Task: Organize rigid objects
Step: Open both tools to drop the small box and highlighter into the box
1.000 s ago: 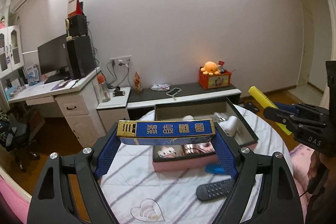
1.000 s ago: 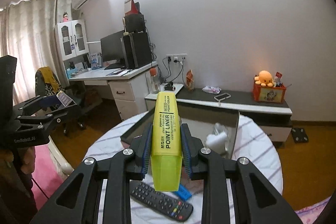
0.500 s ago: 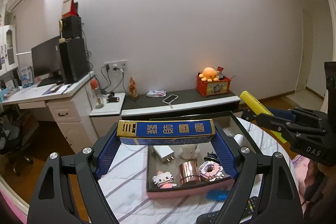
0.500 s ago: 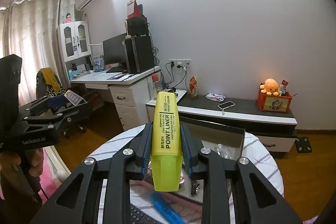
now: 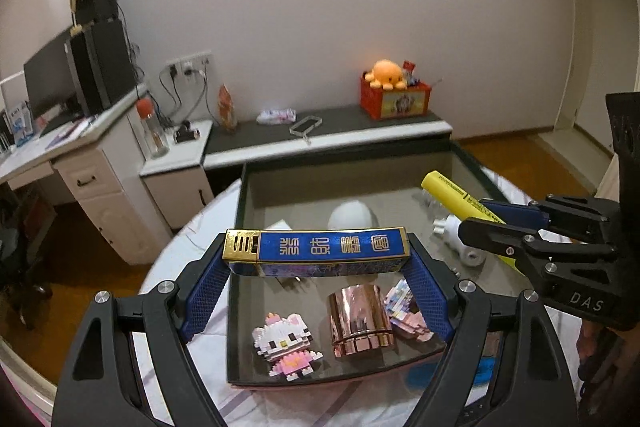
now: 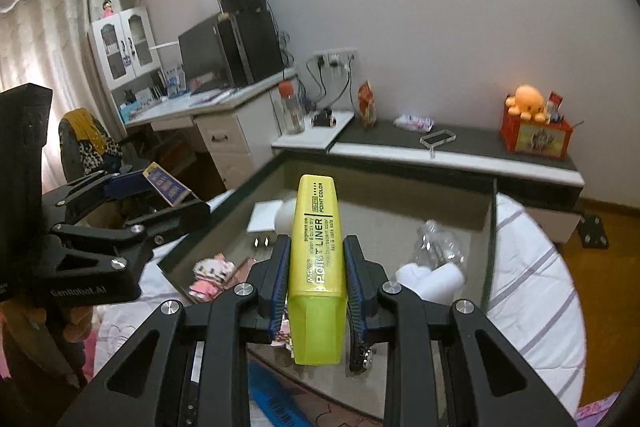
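Left gripper (image 5: 316, 259) clamps a blue and gold box (image 5: 316, 251) crosswise by its two ends, above the near part of the open tray (image 5: 240, 227). Right gripper (image 6: 316, 259) pinches a yellow highlighter (image 6: 318, 255) lengthwise, tip forward, over the same tray. Tray contents: block cat figure (image 5: 286, 341), copper cup (image 5: 360, 319), white charger (image 6: 430, 279).

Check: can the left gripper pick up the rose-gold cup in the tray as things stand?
Probably not. The left gripper is shut on the blue box, which spans its jaws. The rose-gold cup lies uncovered in the tray just below, so the path is free once the box is released.
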Available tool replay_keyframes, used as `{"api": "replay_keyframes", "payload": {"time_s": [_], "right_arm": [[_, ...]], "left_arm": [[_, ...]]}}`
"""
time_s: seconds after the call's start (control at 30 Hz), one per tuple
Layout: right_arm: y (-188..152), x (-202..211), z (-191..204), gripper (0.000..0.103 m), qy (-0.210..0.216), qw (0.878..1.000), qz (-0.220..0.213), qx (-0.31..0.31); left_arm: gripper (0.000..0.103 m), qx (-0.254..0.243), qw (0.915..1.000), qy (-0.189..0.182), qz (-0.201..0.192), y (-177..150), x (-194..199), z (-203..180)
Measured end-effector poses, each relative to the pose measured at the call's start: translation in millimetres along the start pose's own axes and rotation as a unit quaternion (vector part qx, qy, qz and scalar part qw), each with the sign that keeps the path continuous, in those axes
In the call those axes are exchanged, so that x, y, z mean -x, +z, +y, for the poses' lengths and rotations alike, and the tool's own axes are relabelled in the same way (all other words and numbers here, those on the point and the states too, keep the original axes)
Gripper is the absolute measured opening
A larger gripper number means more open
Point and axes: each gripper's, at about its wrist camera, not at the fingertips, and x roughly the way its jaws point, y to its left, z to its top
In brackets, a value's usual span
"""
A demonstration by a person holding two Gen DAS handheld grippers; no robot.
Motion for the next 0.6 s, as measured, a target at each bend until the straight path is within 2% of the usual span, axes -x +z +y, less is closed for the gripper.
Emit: {"api": "replay_keyframes", "payload": {"time_s": [0.27, 0.43, 0.47, 0.53, 0.6], "right_arm": [[-11.2, -25.6, -14.0, 0.027, -0.003, 0.999, 0.033, -0.021], [-12.9, -20.1, -13.7, 0.028, -0.004, 0.999, 0.026, -0.030], [-13.0, -16.4, -12.9, 0.031, -0.008, 0.999, 0.019, -0.030], [-13.1, -7.0, -8.6, 0.063, -0.019, 0.999, 0.004, -0.031], [-13.3, 4.1, -4.3, 0.070, -0.024, 0.999, -0.010, -0.029]], "left_arm": [[0.084, 0.008, 0.9994, 0.009, 0.032, -14.1, -23.0, 6.7], [0.088, 0.022, 0.9992, 0.023, 0.025, -17.0, -15.3, 13.1], [0.090, 0.027, 0.9991, 0.027, 0.018, -18.2, -10.2, 14.7], [0.099, 0.035, 0.9989, 0.029, 0.004, -21.3, 1.5, 17.8], [0.101, 0.039, 0.9986, 0.034, -0.011, -24.0, 17.1, 19.2]]}}
